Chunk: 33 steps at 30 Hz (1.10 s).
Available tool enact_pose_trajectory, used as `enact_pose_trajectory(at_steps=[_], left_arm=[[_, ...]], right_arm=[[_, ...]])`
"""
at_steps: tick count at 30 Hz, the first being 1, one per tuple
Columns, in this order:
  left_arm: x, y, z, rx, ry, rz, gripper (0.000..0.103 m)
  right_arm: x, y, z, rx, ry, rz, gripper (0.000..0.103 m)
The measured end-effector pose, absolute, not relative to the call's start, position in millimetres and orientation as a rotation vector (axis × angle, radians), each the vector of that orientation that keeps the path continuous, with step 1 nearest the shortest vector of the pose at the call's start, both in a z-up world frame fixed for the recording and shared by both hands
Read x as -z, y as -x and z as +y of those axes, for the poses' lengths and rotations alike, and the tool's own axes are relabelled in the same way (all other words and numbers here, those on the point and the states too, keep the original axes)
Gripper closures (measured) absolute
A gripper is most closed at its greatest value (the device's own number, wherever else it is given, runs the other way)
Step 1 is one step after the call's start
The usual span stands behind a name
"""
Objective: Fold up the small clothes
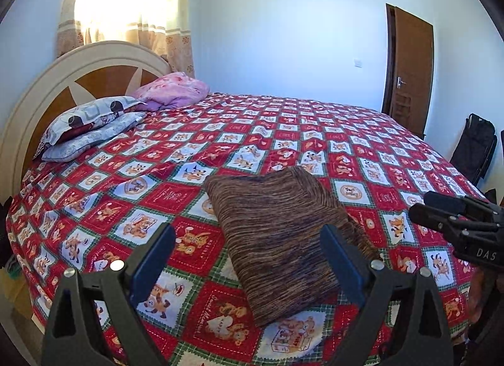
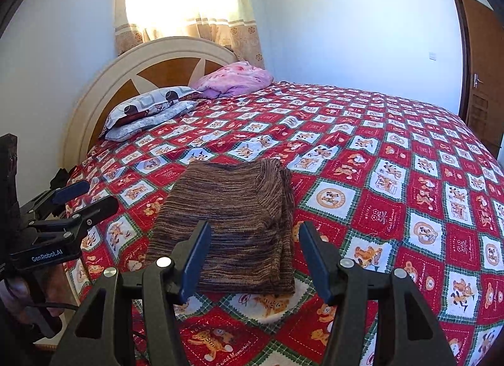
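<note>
A brown striped knit garment [image 1: 283, 240] lies folded into a rectangle on the red patterned bedspread [image 1: 220, 133], near the bed's front edge. It also shows in the right wrist view [image 2: 233, 224]. My left gripper [image 1: 249, 233] is open and empty, held just in front of and above the garment. My right gripper [image 2: 255, 233] is open and empty, also just before the garment's near edge. Each gripper appears in the other's view: the right one [image 1: 422, 208] at the right, the left one [image 2: 88, 199] at the left.
Two pillows [image 1: 91, 126] and a pink bundle [image 1: 173, 90] lie by the cream and brown headboard [image 1: 78, 82]. A brown door [image 1: 409, 70] stands at the right wall. A black bag [image 1: 475, 145] sits beside the bed. A curtain [image 2: 186, 3] hangs behind.
</note>
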<state>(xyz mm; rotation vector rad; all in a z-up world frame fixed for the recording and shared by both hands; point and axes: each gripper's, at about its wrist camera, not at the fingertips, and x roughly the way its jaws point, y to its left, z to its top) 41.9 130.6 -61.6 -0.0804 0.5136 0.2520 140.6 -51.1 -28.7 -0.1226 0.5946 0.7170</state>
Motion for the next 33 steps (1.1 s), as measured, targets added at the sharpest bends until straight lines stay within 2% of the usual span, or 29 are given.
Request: enact_pose_trajectory(at_steps=[33], left_arm=[[62.1, -41.6, 129.4, -0.253, 0.078, 0.517, 0.008]], right_arm=[[29.1, -134.1, -51.2, -0.717, 0.123, 0.590, 0.043]])
